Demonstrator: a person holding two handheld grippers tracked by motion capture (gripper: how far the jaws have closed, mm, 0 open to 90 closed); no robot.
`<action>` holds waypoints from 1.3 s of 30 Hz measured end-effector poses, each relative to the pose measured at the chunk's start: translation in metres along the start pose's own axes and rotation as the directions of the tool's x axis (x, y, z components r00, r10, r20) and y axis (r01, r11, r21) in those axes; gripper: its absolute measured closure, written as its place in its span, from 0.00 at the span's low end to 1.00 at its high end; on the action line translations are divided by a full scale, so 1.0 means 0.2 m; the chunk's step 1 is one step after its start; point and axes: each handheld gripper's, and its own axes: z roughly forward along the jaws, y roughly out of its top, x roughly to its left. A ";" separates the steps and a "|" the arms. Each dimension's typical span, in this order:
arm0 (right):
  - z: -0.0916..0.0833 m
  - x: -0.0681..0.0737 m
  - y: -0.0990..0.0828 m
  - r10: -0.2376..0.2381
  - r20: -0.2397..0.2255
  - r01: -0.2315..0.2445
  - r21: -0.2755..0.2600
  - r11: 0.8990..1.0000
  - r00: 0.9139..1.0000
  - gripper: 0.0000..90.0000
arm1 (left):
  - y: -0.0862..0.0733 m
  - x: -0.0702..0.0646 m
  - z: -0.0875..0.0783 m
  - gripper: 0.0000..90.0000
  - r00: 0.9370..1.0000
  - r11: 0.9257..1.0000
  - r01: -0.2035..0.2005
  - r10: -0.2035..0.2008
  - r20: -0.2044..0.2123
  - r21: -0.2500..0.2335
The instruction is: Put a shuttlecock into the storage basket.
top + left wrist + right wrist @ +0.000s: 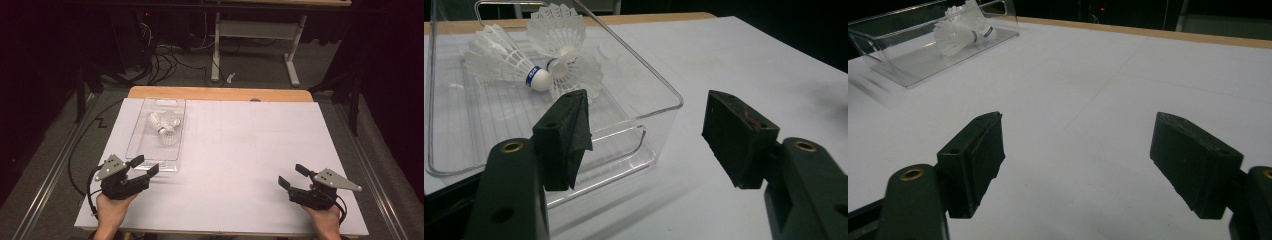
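Note:
A clear plastic tray (137, 135) lies on the left part of the white table and holds white shuttlecocks (164, 128). In the left gripper view the tray's near wall (634, 125) stands just past the jaws, with the shuttlecocks (536, 62) lying toward its far end. My left gripper (144, 166) rests at the tray's near end, open, nothing between its jaws. My right gripper (293, 176) sits near the table's front right, open over bare table. The right gripper view has the tray (908, 60) and a shuttlecock (960, 32) far off at upper left.
The white table top (240, 150) has a wooden strip (220, 93) along its far edge. Beyond it are a white desk frame (250, 45) and cables on the floor. A person's hands (112, 212) hold both grippers at the near edge.

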 end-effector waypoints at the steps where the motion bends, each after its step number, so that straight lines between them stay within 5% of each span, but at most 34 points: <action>1: 0.00 0.00 0.00 0.000 0.000 0.000 0.000 1.000 1.000 0.24 | -0.01 0.00 0.00 0.40 1.000 1.000 0.001 -0.001 0.000 0.001; 39: 0.00 0.00 0.00 -0.001 -0.003 0.001 -0.001 1.000 1.000 0.24 | -0.09 0.01 0.03 0.40 1.000 1.000 0.022 -0.022 0.007 0.013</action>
